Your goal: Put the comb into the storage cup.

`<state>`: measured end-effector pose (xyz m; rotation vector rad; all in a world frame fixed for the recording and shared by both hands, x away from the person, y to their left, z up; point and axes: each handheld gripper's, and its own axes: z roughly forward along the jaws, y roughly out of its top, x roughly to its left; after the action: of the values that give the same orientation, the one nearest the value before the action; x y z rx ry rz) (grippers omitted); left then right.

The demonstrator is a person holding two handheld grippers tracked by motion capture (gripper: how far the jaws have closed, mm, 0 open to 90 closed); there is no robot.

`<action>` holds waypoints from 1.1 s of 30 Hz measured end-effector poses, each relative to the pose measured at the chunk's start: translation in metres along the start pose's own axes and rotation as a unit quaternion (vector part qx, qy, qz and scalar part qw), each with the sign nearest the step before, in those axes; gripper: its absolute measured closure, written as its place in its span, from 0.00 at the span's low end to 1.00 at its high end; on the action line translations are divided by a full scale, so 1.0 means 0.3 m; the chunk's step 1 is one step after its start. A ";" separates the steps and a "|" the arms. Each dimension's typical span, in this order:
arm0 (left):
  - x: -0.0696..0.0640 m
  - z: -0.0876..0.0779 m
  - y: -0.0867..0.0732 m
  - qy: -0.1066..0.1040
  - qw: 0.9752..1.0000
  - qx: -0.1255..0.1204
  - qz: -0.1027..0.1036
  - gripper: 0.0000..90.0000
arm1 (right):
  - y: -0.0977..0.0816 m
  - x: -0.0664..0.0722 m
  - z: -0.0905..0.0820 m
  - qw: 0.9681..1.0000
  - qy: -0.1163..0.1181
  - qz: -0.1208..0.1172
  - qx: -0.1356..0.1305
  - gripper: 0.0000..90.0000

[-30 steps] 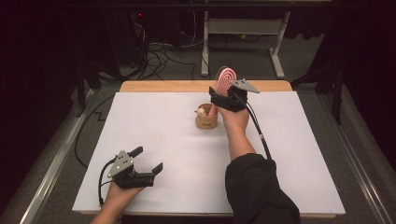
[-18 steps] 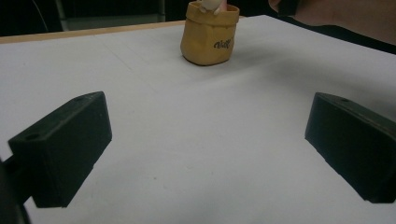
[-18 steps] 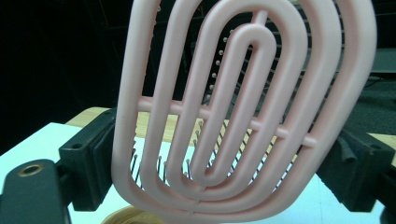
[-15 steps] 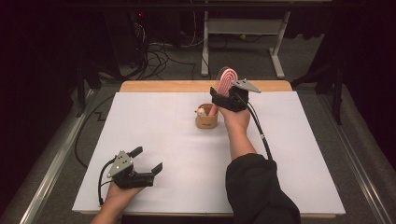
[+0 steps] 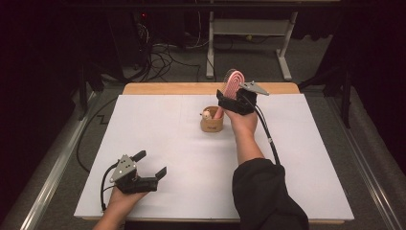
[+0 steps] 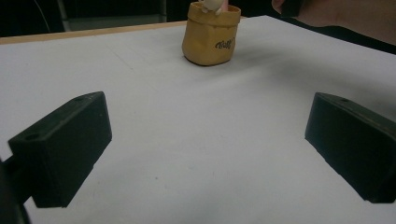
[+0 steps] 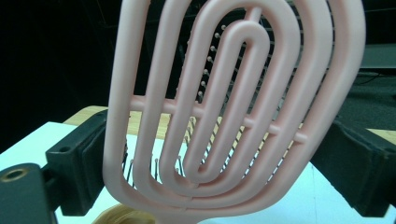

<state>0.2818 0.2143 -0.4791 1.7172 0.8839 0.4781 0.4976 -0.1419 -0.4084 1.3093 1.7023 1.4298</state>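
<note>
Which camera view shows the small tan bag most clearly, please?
The left gripper view: the tan bag stands unobstructed, its printed lettering visible. The high view shows it small beside the right gripper. The right gripper view catches just a tan edge.

On the table [image 5: 306, 158], the pouch [image 5: 211, 122] sits toward the far edge, near the middle. The hairbrush [image 5: 233, 82] rises from the pouch, between the right gripper's [image 5: 231, 98] 2 jaws. The left gripper [image 5: 152, 164] rests near the front-left corner, well apart from the pouch.
</note>
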 end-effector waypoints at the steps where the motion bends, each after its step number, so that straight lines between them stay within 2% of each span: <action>1: -0.001 0.000 0.000 0.000 1.000 0.000 0.001 0.02 | 0.000 0.000 0.000 1.000 0.000 0.000 -0.001 0.08; 15: -0.006 0.003 0.000 -0.001 1.000 0.001 0.004 0.02 | 0.000 -0.005 0.003 1.000 -0.005 -0.006 -0.004 0.01; 24: -0.008 0.004 -0.001 -0.001 1.000 0.001 0.006 0.02 | 0.000 -0.001 0.003 1.000 -0.002 -0.017 -0.007 0.01; 33: -0.008 0.001 0.001 0.001 1.000 -0.001 0.006 0.02 | 0.001 0.004 0.002 1.000 -0.001 -0.016 -0.009 0.00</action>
<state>0.2806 0.2123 -0.4788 1.7221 0.8742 0.4876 0.4978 -0.1405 -0.4080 1.2685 1.6985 1.4211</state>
